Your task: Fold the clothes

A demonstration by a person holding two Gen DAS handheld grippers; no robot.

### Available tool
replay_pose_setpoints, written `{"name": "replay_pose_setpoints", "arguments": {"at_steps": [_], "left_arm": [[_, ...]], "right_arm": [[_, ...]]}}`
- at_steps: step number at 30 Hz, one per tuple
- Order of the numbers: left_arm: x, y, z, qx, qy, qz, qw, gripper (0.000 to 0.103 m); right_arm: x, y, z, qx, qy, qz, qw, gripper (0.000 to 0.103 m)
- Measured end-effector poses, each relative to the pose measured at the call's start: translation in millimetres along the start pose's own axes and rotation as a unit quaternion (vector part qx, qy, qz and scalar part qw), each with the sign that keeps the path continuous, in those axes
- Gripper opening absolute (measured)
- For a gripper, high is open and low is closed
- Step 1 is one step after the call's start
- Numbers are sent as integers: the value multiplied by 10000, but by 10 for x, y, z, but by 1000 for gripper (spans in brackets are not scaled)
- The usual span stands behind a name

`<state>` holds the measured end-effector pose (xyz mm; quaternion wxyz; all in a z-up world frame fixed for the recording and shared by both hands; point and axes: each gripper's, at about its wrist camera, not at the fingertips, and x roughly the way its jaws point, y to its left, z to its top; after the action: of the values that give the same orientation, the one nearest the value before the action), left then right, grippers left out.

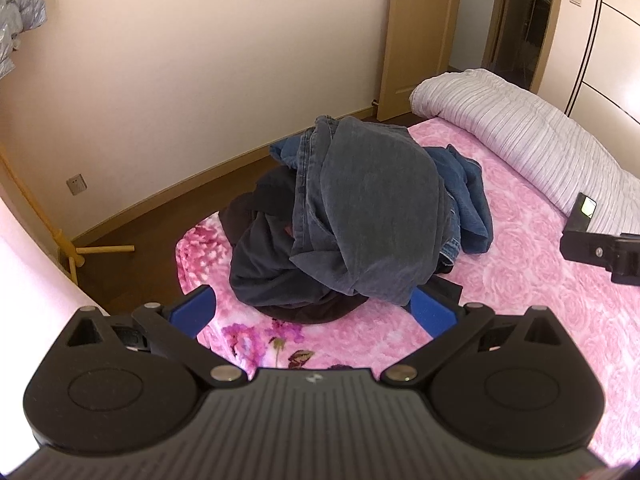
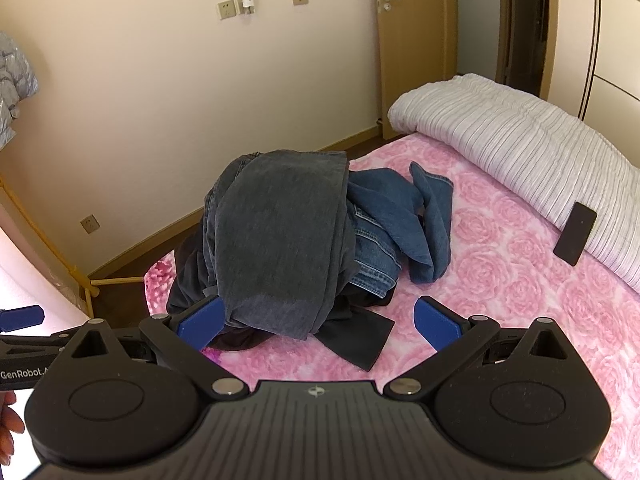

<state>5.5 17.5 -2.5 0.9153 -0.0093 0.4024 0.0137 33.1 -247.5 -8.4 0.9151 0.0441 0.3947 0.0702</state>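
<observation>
A heap of clothes lies on the pink rose-patterned bed cover [image 1: 540, 300] [image 2: 500, 280]. On top sits a dark grey pair of jeans [image 1: 372, 208] [image 2: 280, 240]. Blue jeans [image 1: 468, 196] [image 2: 400, 220] lie behind it to the right, and black garments [image 1: 264, 264] [image 2: 360, 340] lie underneath. My left gripper [image 1: 316, 312] stands open just before the heap, its blue pads on either side of the heap's near edge and gripping nothing. My right gripper [image 2: 316, 324] is open too, hovering over the heap's near right corner, with its left pad [image 2: 202, 322] by the grey cloth.
A rolled striped quilt [image 1: 520, 128] [image 2: 520, 148] lies along the bed's far right side. A dark phone [image 2: 575, 240] leans against it. The bed's left edge drops to a wooden floor [image 1: 160, 232]. A wall and a wooden door [image 2: 412, 40] stand beyond.
</observation>
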Motion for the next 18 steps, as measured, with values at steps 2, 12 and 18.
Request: {"name": "replay_pose_setpoints", "arguments": {"at_steps": [2, 12, 18], "left_arm": [[2, 6, -14, -9, 1, 7, 10000, 102], [-31, 29, -52, 53, -173, 235, 9996, 102], [-40, 29, -55, 125, -182, 222, 9995, 102]], "right_arm": [[7, 7, -2, -7, 8, 3, 10000, 103], [26, 20, -30, -66, 32, 5, 10000, 103], [27, 32, -41, -111, 39, 3, 9999, 103]]}}
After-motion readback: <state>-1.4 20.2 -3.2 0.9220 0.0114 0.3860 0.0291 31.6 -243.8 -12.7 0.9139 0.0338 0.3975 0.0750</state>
